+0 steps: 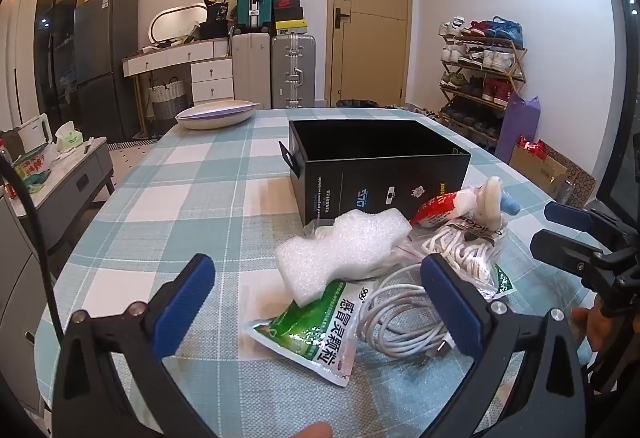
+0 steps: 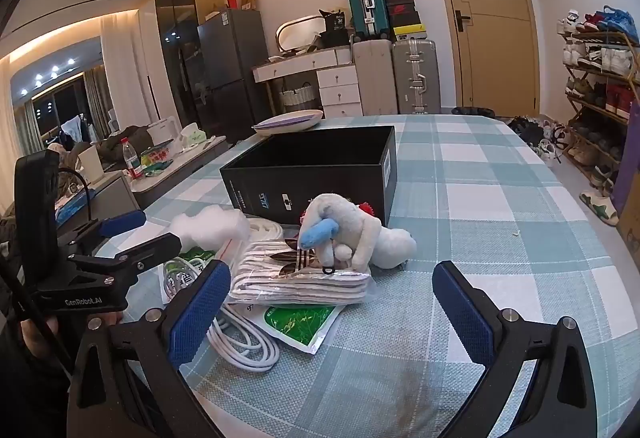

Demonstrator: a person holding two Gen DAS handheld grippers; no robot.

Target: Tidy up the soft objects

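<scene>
Table with teal-and-white checked cloth (image 1: 168, 197) fills both views. Open black box (image 1: 376, 165) stands upright mid-table, nothing visible inside from these angles. Soft items piled just in front of the box on the cloth: white foam piece (image 1: 340, 250) resting partly on green medicine sachet (image 1: 316, 326), coiled white cable (image 1: 400, 318) beside the sachet, bagged white striped fabric bundle (image 2: 304, 278) lying over a second green sachet (image 2: 300, 322), white plush toy with a blue part (image 2: 352, 234) on top of the bundle and close to the box wall, red-white packet (image 1: 434, 211) against the box. Left gripper (image 1: 316, 302) jaws wide, nothing held, hovering over sachet and cable. Right gripper (image 2: 332, 314) jaws wide too, nothing held, just short of the bundle and plush. White oval dish (image 1: 216, 115) at the far table edge.
</scene>
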